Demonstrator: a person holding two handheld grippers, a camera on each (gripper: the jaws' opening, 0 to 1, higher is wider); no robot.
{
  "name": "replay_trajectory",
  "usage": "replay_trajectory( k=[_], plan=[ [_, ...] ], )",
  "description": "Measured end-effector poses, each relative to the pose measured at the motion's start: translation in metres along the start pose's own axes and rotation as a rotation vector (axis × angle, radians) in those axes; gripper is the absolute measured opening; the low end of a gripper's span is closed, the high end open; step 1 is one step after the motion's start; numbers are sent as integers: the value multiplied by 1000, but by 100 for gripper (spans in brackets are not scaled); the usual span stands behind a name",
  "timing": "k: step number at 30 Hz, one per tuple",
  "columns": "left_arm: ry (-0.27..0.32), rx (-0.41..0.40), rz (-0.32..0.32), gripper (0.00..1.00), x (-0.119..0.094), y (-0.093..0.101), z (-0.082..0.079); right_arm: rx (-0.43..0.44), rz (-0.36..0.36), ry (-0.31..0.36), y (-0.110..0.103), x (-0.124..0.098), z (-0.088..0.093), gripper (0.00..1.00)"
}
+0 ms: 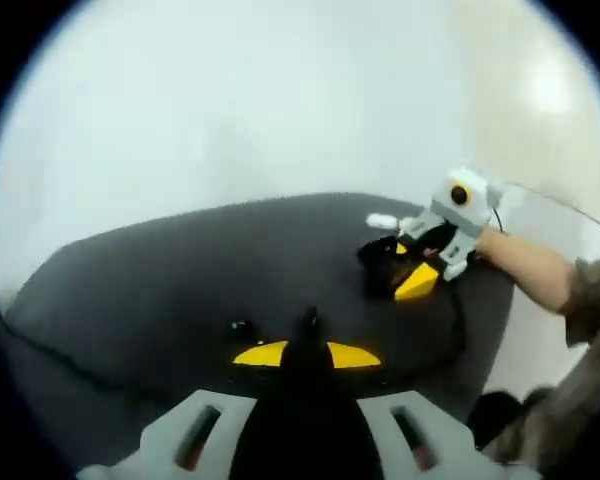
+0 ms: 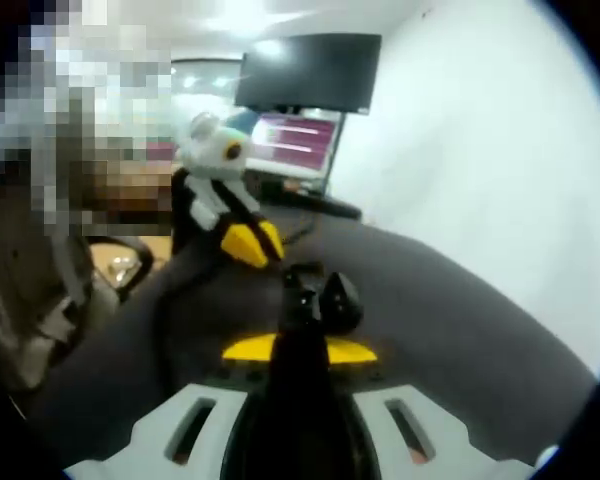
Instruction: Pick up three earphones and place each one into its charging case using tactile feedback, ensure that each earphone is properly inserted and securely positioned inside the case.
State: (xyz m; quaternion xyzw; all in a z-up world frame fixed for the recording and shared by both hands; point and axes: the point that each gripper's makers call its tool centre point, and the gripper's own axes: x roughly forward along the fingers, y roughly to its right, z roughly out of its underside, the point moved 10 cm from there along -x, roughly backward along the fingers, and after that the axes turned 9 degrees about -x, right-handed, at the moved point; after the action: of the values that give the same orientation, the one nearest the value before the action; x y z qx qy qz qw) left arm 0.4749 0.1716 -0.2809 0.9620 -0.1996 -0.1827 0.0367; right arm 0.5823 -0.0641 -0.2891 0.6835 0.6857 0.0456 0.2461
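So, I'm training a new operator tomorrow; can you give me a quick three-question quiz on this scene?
1. True or false: the work surface is dark grey.
2. In the right gripper view, what stands behind the left gripper? A) a lit screen B) a bookshelf C) a window with curtains
3. In the right gripper view, what lies just beside the tips of the right gripper?

Key:
1. True.
2. A.
3. A small dark rounded object; the picture is too blurred to tell whether it is a case or an earphone.
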Motion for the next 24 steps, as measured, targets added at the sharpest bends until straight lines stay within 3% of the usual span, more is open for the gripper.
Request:
replay_trajectory(
  k=[2, 5, 9, 15, 17, 21, 24],
  plan=[
    [11, 48, -50, 10, -1, 5, 1, -3, 1, 0, 0, 0, 0, 18],
    [13, -2, -26, 14, 1, 15, 3, 0, 0, 1, 0, 0, 0, 18],
    [78, -23, -122, 19, 3, 16, 4, -4, 2, 1, 0, 0, 0, 18],
    [79, -71, -125, 7, 15, 27, 9, -10, 6, 2, 0, 1, -1, 18],
    [77, -43, -189, 4, 16, 23, 8, -13, 7, 2, 0, 1, -1, 18],
    [91, -82, -201, 9, 17, 21, 11, -15, 8, 3, 0, 1, 0, 18],
    [85, -95, -186, 20, 17, 25, 10, -15, 8, 3, 0, 1, 0, 18]
  ],
)
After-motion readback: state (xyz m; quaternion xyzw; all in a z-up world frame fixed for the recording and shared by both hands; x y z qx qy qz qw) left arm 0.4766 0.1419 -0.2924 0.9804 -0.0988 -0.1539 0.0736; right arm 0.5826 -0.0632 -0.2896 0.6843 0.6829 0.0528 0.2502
